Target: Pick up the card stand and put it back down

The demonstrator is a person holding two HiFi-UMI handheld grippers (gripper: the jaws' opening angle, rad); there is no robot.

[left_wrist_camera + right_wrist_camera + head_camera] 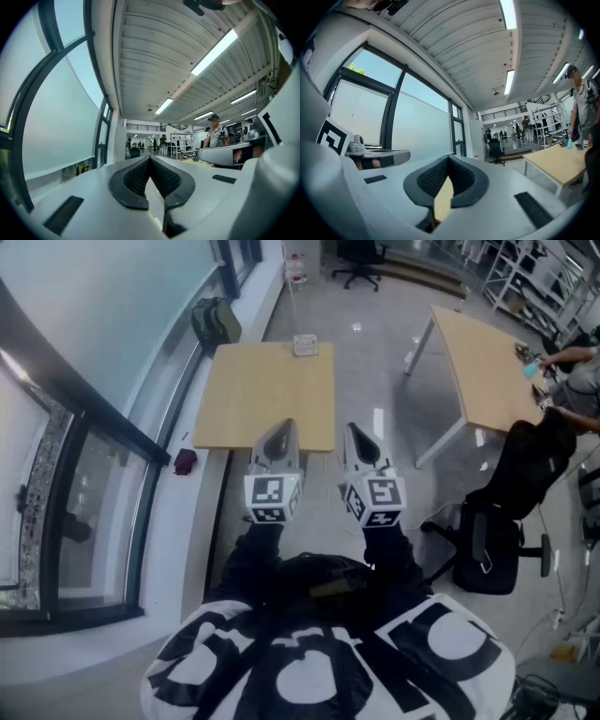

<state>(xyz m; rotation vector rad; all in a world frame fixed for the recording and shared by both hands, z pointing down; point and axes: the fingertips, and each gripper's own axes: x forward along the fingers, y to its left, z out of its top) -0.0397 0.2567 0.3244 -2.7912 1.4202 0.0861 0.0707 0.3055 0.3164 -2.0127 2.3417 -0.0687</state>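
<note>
The card stand is a small pale object at the far edge of the wooden table in the head view. Neither gripper view shows it; both look level across the room. My left gripper and right gripper hang side by side over the table's near edge, well short of the stand. The left gripper is shut, its ribbed pads meeting at the tips with nothing between them. The right gripper is shut and empty as well.
A second wooden table stands to the right with a person at it and a black office chair in front. A green backpack and a dark red object lie by the window wall on the left.
</note>
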